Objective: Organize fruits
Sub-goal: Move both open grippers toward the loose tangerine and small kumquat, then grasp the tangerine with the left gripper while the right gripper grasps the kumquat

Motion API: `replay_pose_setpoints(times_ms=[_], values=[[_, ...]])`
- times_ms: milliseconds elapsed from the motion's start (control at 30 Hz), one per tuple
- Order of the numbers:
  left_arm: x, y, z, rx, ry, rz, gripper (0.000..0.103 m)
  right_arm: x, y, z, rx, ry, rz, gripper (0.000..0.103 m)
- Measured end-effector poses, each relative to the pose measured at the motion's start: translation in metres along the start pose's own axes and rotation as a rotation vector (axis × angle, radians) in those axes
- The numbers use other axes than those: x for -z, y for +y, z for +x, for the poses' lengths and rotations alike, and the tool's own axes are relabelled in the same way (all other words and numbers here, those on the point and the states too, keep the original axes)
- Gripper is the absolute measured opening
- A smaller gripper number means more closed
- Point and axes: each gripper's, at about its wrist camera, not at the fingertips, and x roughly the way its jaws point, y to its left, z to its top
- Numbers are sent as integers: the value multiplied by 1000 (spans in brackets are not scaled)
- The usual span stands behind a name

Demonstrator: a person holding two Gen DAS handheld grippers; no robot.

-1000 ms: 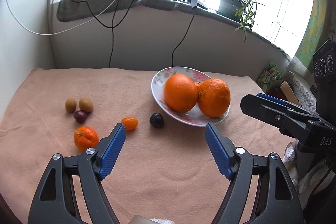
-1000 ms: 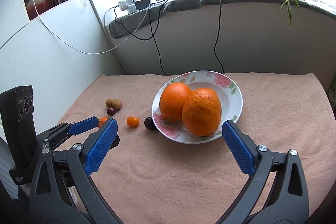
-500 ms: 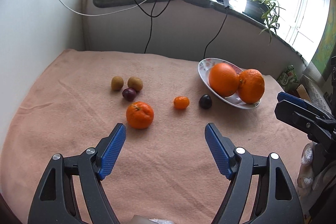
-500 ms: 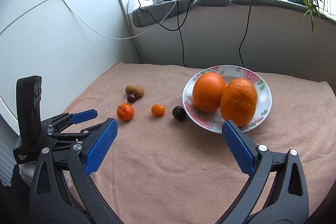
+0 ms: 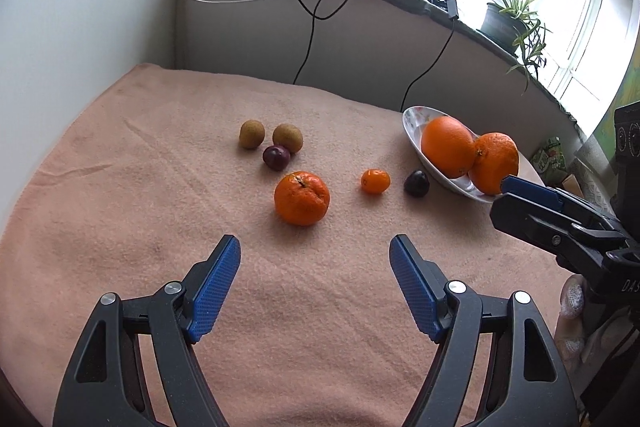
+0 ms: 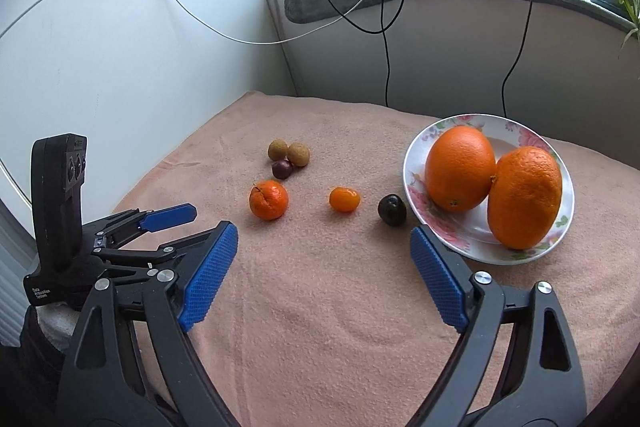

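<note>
On pink cloth (image 5: 120,207): dimpled tangerine (image 5: 301,197) before wide, empty left claw (image 5: 315,259); right claw (image 6: 323,243) narrowing, empty.

The left gripper (image 5: 315,259) hung tilted downward, jaws spread and empty after closing slightly. Beside it, the right gripper (image 6: 323,251), likewise tilted, had just narrowed its open, empty jaws.
</note>
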Motion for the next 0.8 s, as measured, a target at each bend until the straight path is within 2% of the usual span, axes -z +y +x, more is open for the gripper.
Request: replay_pose_setpoints(times_ms=[133,233,333,500,633,800], values=[[-1,4,6,10,14,-13,65,-5,2,16,-9,36,-8,72],[-2,8,10,22,22,-25,63,-9,3,30,-8,58,-18,66],[-4,10,14,36,31,-35,52,-13,3,43,-6,83,-30,55],[-7,10,21,37,38,-30,50,-20,5,61,8,106,-57,54],[-11,11,27,38,45,-31,48,-26,7,74,22,130,-91,47],[-14,10,35,31,56,-18,45,-29,6,89,39,153,-109,45]])
